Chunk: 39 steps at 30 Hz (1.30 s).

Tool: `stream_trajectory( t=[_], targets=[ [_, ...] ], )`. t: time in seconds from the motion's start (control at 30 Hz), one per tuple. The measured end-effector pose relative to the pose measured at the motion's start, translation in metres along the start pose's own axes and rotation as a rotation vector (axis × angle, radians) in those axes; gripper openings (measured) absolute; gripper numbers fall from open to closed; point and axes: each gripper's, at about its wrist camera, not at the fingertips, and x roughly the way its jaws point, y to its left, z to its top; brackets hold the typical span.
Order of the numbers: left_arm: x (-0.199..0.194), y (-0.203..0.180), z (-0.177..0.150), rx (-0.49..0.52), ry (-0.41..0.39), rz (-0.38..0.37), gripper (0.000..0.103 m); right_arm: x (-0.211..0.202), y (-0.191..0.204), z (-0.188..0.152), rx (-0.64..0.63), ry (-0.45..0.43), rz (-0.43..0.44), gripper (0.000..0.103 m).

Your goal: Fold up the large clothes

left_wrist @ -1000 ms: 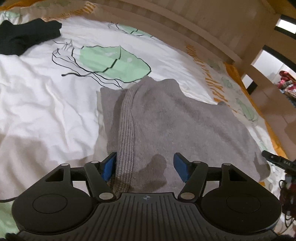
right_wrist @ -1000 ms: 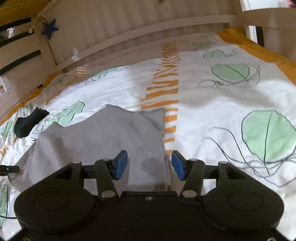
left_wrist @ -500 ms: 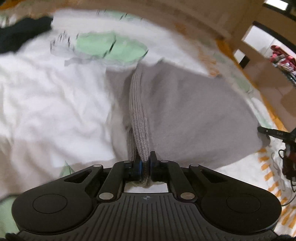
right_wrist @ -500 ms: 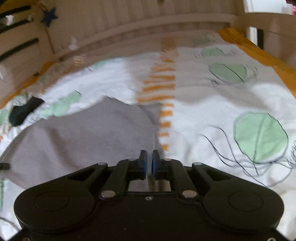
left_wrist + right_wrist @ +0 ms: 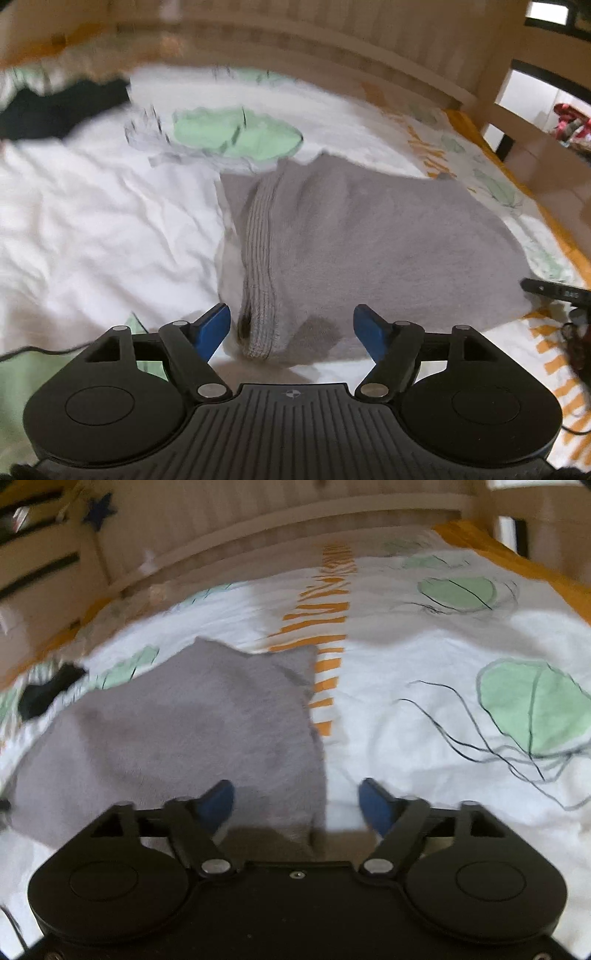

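A folded grey knit sweater (image 5: 369, 243) lies on the bed, its ribbed hem (image 5: 260, 266) running down its left side. My left gripper (image 5: 291, 326) hangs over the near end of that hem, jaws opening, the blue pads clear of the cloth. In the right wrist view the same sweater (image 5: 192, 723) fills the left half. My right gripper (image 5: 297, 803) sits over its near right corner, jaws opening wide, with the sweater's edge between the pads but untouched.
The bed cover (image 5: 424, 686) is white with green jellyfish prints and orange stripes. A black garment (image 5: 62, 107) lies at the far left. A wooden bed rail (image 5: 332, 55) runs along the far side. The other gripper's tip (image 5: 554, 291) shows at the right edge.
Both grippers closed on the sweater's near edge half a second ago and have now let go and opened. The sweater has shifted slightly and lies flat again.
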Motion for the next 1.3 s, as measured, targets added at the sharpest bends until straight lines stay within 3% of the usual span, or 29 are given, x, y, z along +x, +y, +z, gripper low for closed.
stream_trajectory(
  t=[0.03,0.13,0.27,0.4,0.63,0.83,0.87,1.0,1.3],
  targets=[
    [-0.006,-0.007,0.0,0.014,-0.03,0.027,0.072,0.001,0.005,0.0,-0.026,0.011,0.002,0.101],
    [-0.021,-0.028,0.007,0.044,-0.095,0.062,0.078,0.004,0.017,-0.002,-0.086,0.026,-0.025,0.103],
    [-0.02,-0.06,0.026,0.074,-0.098,0.044,0.079,0.001,0.015,0.0,-0.054,0.042,-0.018,0.103],
    [0.002,-0.092,0.05,0.088,-0.095,0.009,0.079,-0.004,0.013,0.005,-0.024,0.059,0.001,0.103],
    [0.06,-0.138,0.074,0.12,-0.077,0.04,0.079,-0.014,0.015,0.015,-0.009,0.009,0.02,0.103],
    [0.119,-0.149,0.063,0.148,0.045,0.143,0.079,-0.017,0.01,0.023,0.017,-0.017,0.022,0.103],
    [0.128,-0.146,0.057,0.14,0.073,0.152,0.084,-0.016,0.008,0.024,0.024,-0.017,0.02,0.103],
    [0.128,-0.142,0.036,0.151,0.002,0.173,0.09,-0.015,0.001,0.024,0.055,-0.013,0.021,0.103],
    [0.128,-0.138,0.041,0.123,0.028,0.148,0.09,-0.002,-0.018,0.015,0.21,0.032,0.106,0.103]
  ],
)
